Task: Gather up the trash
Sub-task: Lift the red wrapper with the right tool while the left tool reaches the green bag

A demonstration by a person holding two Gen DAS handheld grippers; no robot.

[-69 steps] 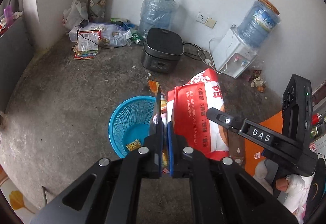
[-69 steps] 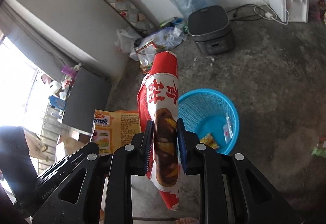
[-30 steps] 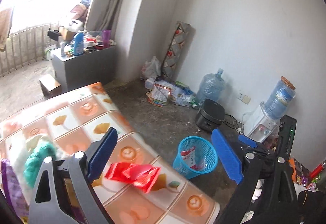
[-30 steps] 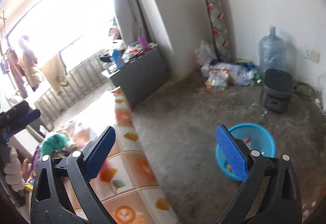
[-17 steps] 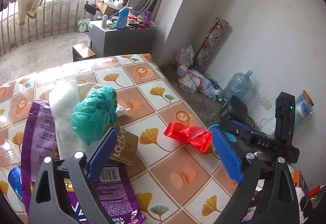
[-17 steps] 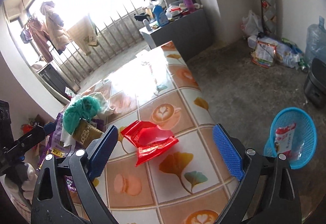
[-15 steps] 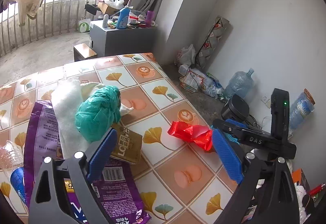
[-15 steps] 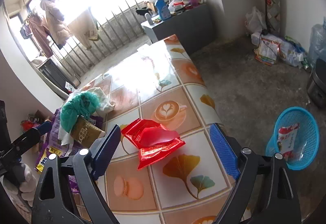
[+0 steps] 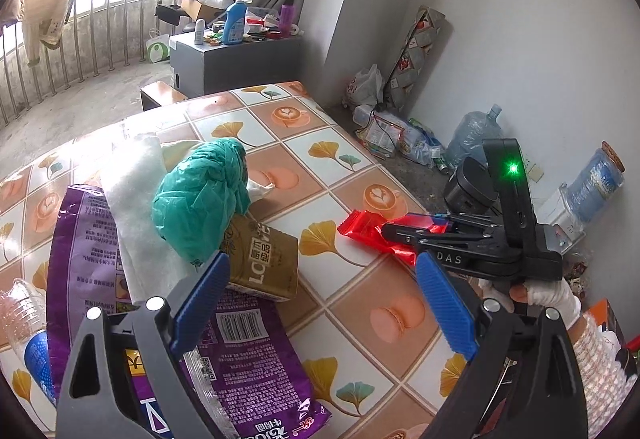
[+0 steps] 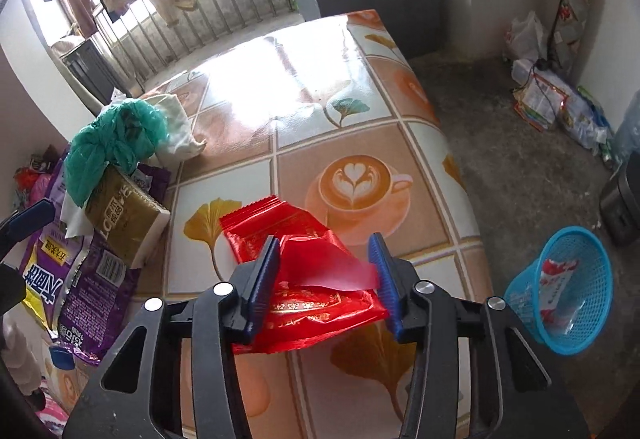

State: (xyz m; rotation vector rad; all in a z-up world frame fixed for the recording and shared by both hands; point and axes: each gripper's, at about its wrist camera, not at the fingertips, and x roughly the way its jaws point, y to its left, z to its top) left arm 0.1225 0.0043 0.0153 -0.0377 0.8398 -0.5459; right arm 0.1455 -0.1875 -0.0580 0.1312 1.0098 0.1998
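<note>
A grey cabinet (image 9: 236, 61) beyond the counter's (image 9: 320, 143) far edge carries a blue detergent bottle (image 9: 235, 21) and a purple cup (image 9: 285, 15). On the concrete floor (image 10: 520, 175) by the wall stand a clear water jug (image 9: 472, 137), a black rice cooker (image 9: 468, 189) and a white water dispenser (image 9: 568, 215)

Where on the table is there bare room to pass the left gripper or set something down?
Bare tiles run from the red wrapper past the coffee-cup print to the table's far edge. Crowded: the green bag, gold box and purple bag under the open left gripper.
</note>
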